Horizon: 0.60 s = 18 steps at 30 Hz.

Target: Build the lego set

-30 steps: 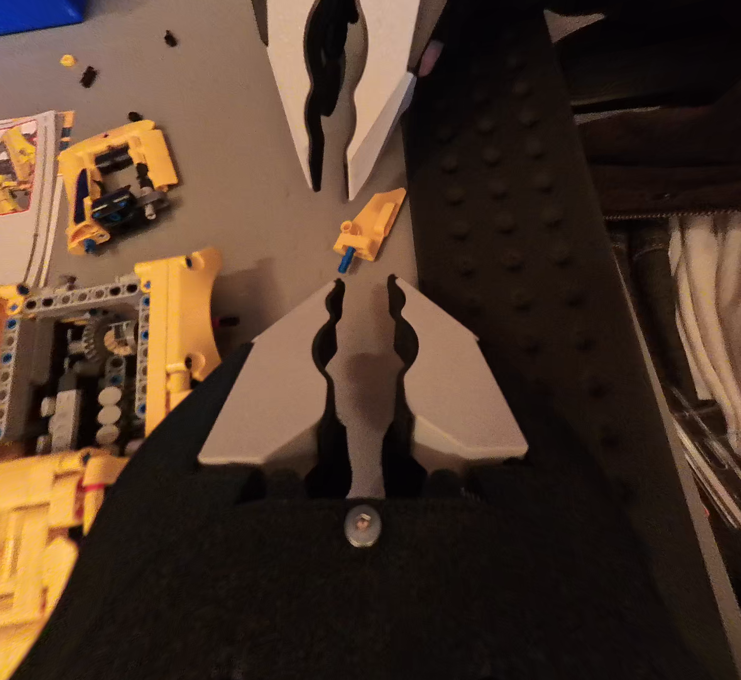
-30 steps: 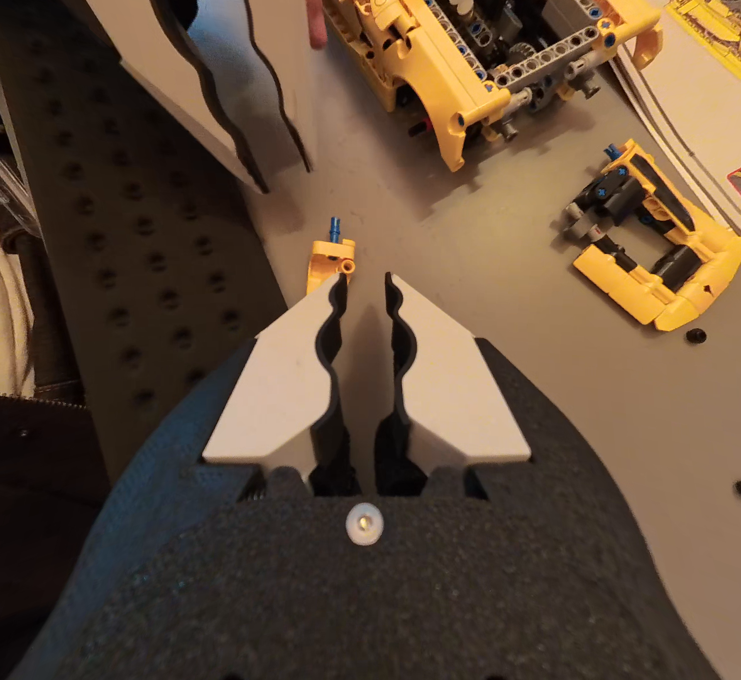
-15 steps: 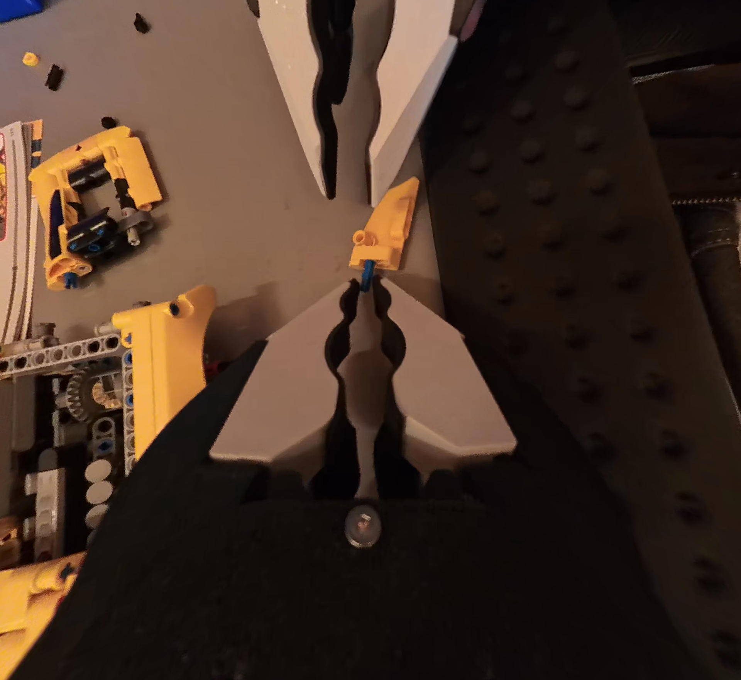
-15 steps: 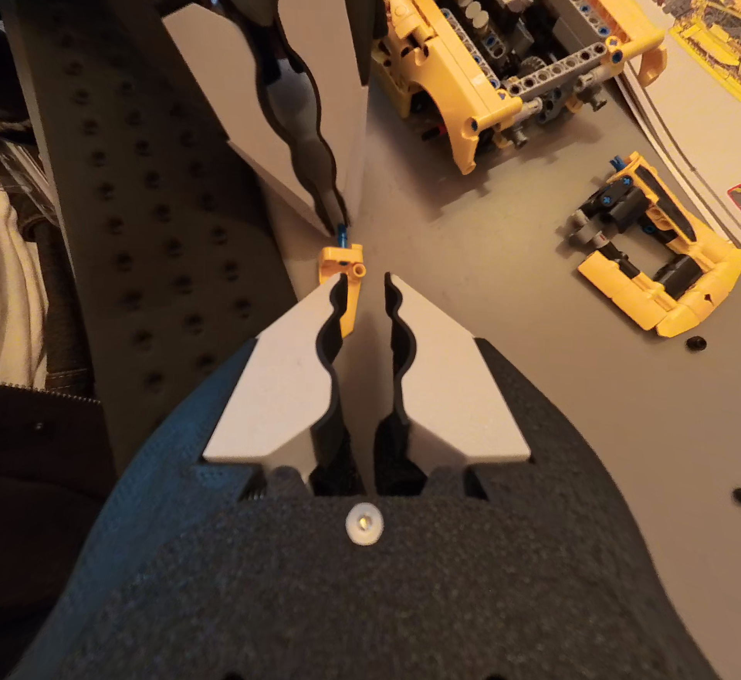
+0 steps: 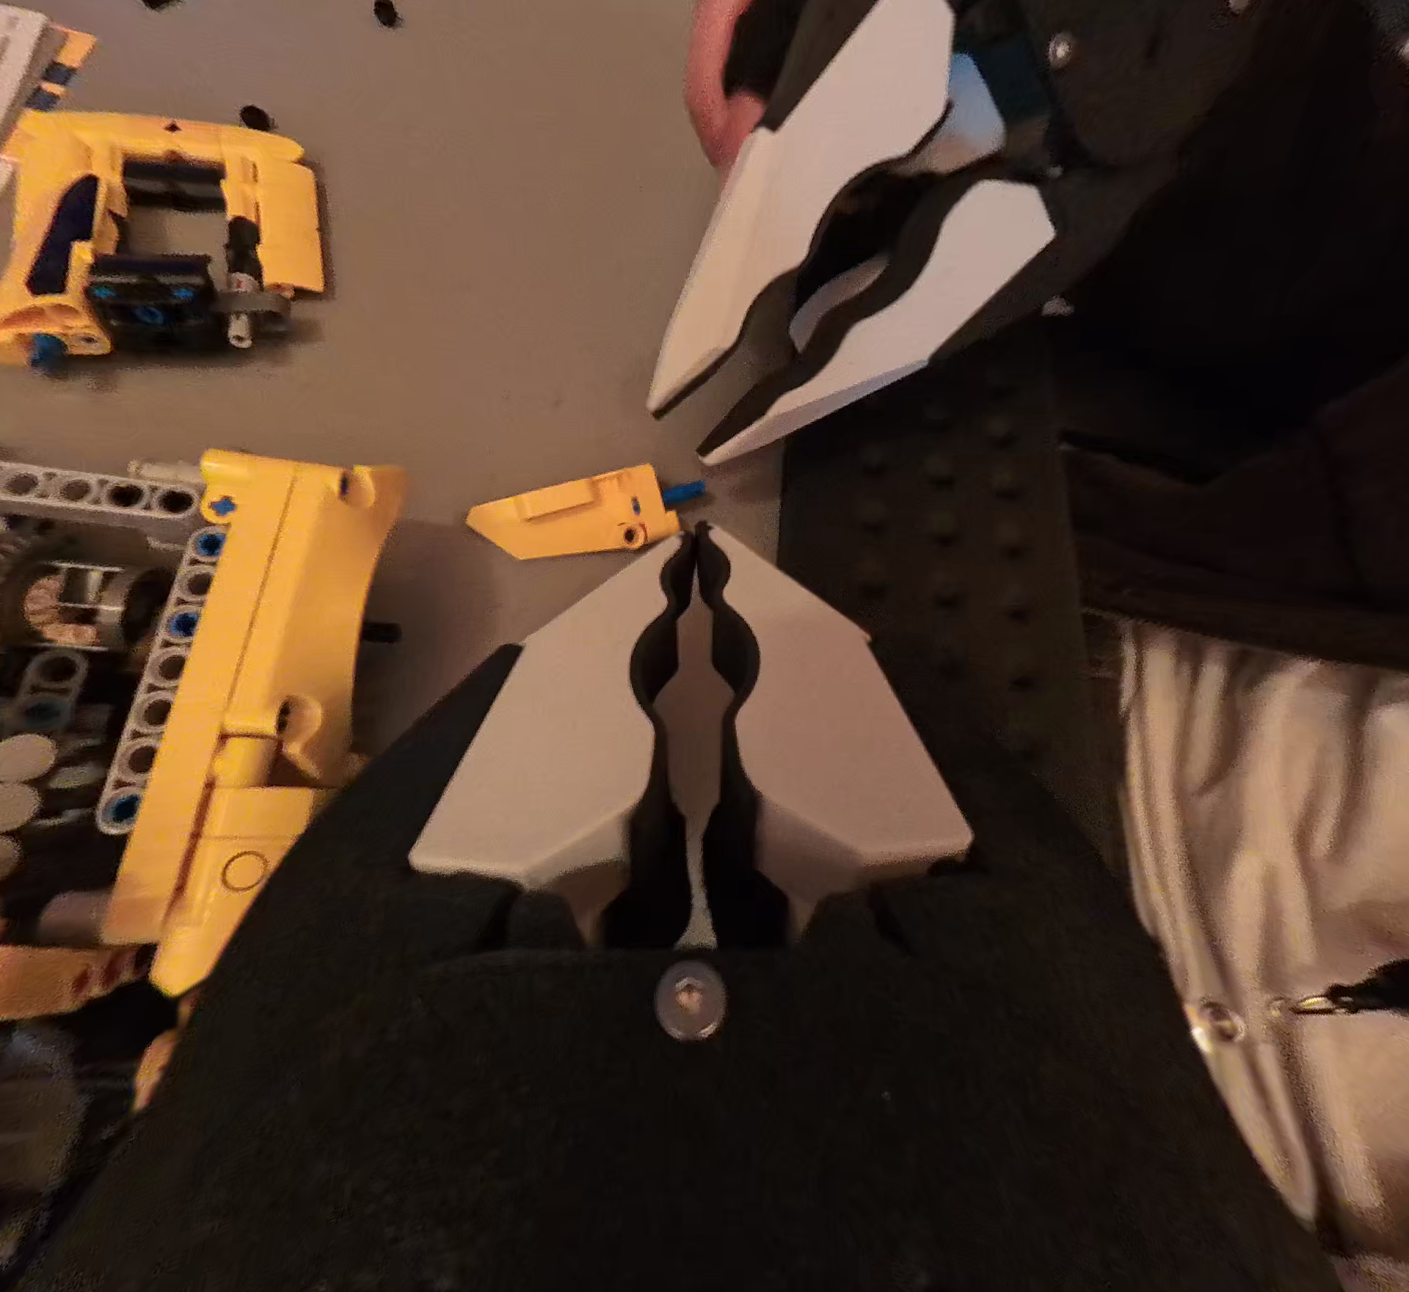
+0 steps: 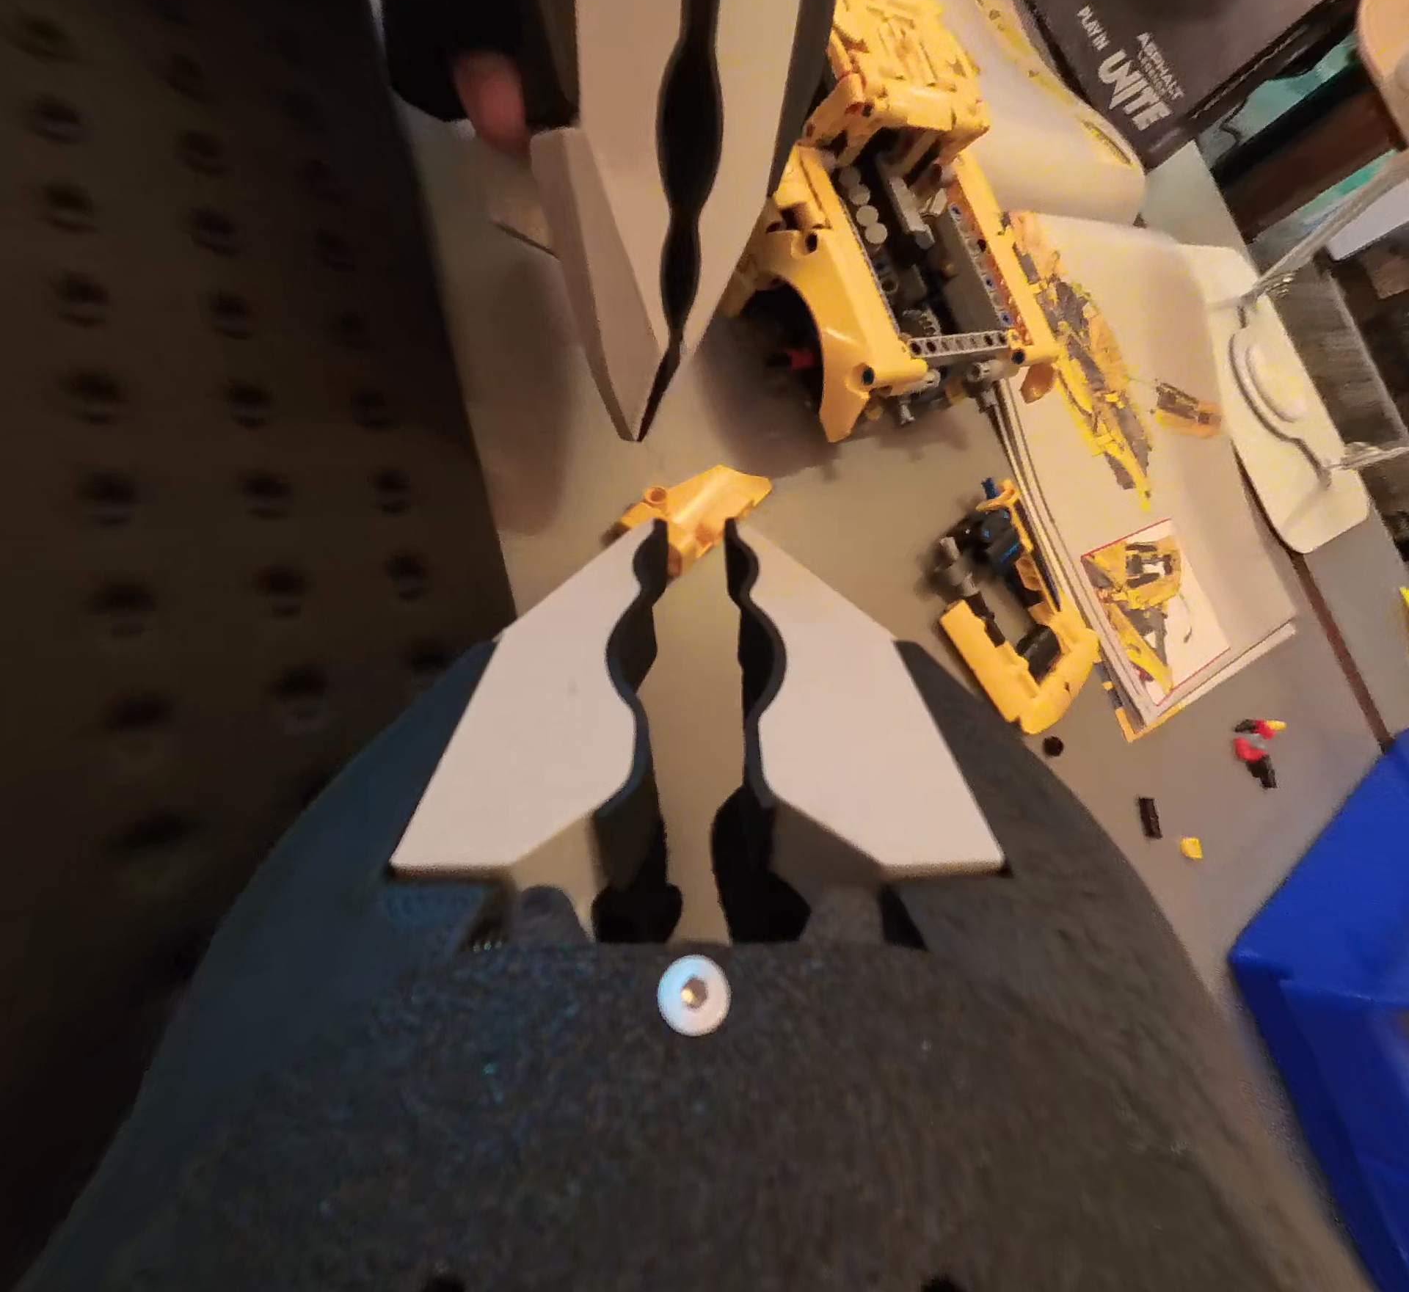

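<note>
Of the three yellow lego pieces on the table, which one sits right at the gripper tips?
The small yellow panel with the blue pin, lying alone between both grippers' tips. The large yellow body and the frame-shaped subassembly lie farther off.

Dim warm light, blurred edges

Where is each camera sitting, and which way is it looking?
Left wrist view: sits on the left gripper, looking along its shut fingers at the small yellow piece; a hand shows.
Right wrist view: sits on the right gripper, facing the big yellow model; its fingers are apart around the piece's end.
Shared: that piece, the model, and each other's gripper.
</note>
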### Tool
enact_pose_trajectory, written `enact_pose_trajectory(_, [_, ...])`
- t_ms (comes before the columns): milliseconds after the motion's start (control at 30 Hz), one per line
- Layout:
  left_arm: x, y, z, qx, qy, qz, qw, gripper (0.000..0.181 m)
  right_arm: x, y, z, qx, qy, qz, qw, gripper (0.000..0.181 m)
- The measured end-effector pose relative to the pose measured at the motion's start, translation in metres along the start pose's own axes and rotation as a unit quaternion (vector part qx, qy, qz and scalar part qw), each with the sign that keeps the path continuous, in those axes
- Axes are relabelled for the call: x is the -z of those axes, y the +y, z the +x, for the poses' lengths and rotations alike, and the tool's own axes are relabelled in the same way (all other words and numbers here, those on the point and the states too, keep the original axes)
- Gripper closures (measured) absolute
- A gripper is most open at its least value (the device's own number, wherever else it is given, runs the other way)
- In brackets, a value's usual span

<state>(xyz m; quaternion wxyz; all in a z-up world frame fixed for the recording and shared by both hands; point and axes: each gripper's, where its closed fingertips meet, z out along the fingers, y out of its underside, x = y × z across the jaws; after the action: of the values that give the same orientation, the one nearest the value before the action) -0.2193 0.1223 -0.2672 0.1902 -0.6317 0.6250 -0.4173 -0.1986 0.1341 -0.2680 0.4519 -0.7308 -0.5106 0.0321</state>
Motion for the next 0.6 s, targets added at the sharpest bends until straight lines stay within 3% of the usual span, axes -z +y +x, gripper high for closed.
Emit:
enact_pose_trajectory(133, [0.002,0.004,-0.007,-0.053,-0.048,-0.010,0.997,0.176,-0.010,0.009,-0.007,-0.048,-0.056,-0.011,0.997,0.161])
enact_pose_trajectory(300, [-0.014,-0.001,-0.010,-0.051,-0.074,-0.025,0.996,0.161,0.006,0.021,0.008,-0.119,-0.064,-0.019,0.991,0.155])
enact_pose_trajectory(467, [-0.032,0.008,-0.016,-0.063,-0.100,-0.077,0.990,0.161,0.017,0.026,0.009,-0.142,-0.054,-0.013,0.988,0.158])
enact_pose_trajectory(600, [-0.035,0.008,-0.019,-0.072,-0.109,-0.080,0.988,0.166,0.019,0.020,0.010,-0.145,-0.059,0.017,0.987,0.160])
